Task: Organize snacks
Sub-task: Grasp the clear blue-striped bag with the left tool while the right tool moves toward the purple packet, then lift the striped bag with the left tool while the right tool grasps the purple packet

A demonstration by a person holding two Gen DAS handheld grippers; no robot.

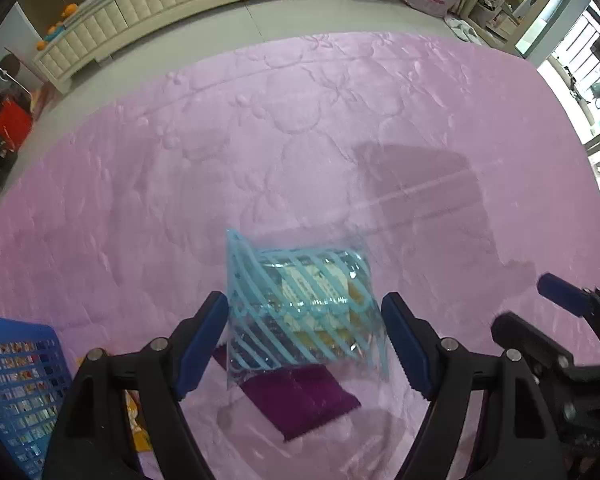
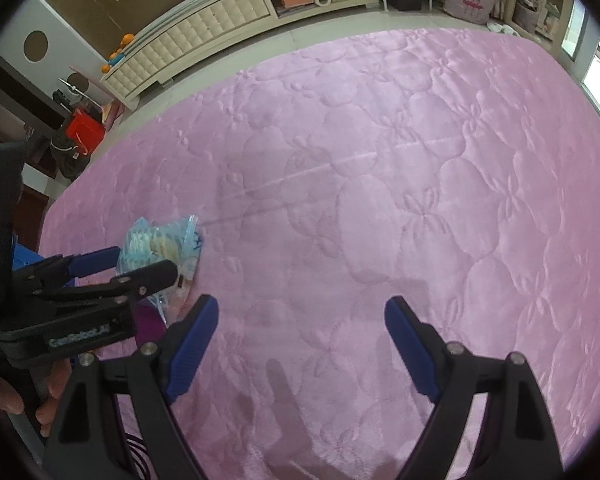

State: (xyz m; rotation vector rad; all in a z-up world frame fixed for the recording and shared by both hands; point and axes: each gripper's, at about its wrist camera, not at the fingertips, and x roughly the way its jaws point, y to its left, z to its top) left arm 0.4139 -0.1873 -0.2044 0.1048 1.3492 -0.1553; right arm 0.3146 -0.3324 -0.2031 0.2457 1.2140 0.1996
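Observation:
A clear snack bag with light-blue stripes [image 1: 300, 312] lies on the pink quilted bed cover [image 1: 260, 140], between the open fingers of my left gripper [image 1: 304, 336]; the fingers do not touch it. A dark purple packet [image 1: 304, 400] lies partly under the bag. A blue mesh basket [image 1: 16, 392] holding snack packs sits at the lower left. In the right wrist view, the striped bag [image 2: 160, 252] shows beside my left gripper [image 2: 140, 262]. My right gripper [image 2: 302, 340] is open and empty over bare cover; it also shows in the left wrist view [image 1: 532, 300].
An orange-yellow packet [image 1: 136, 424] lies beside the basket. Beyond the bed is a grey floor, a long cream cabinet [image 2: 188, 40] and a red box [image 2: 85, 130] at the left. Shelves and bags stand along the far wall.

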